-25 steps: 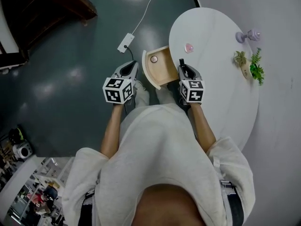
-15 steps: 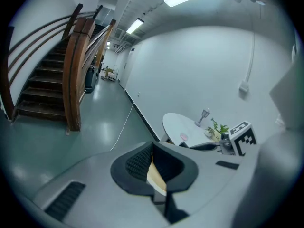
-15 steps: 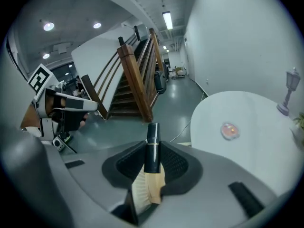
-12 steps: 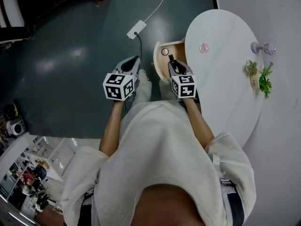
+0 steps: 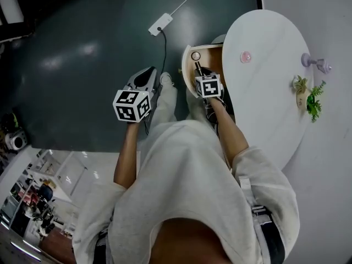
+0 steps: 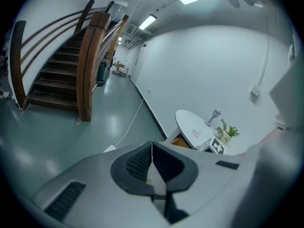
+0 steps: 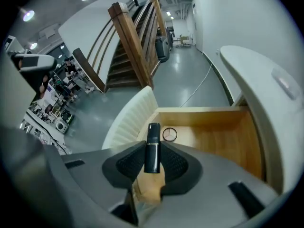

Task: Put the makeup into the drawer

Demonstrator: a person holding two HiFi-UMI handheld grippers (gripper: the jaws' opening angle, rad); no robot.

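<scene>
Makeup tube [image 7: 152, 148] above drawer [image 7: 199, 111], round item [image 7: 169, 134] inside.

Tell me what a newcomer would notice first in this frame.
The right gripper is clamped on a slim black makeup tube, held over the open wooden drawer that sticks out of the white oval table. A round compact already lies inside. The left gripper is shut and empty, off to the side above the dark floor.
</scene>
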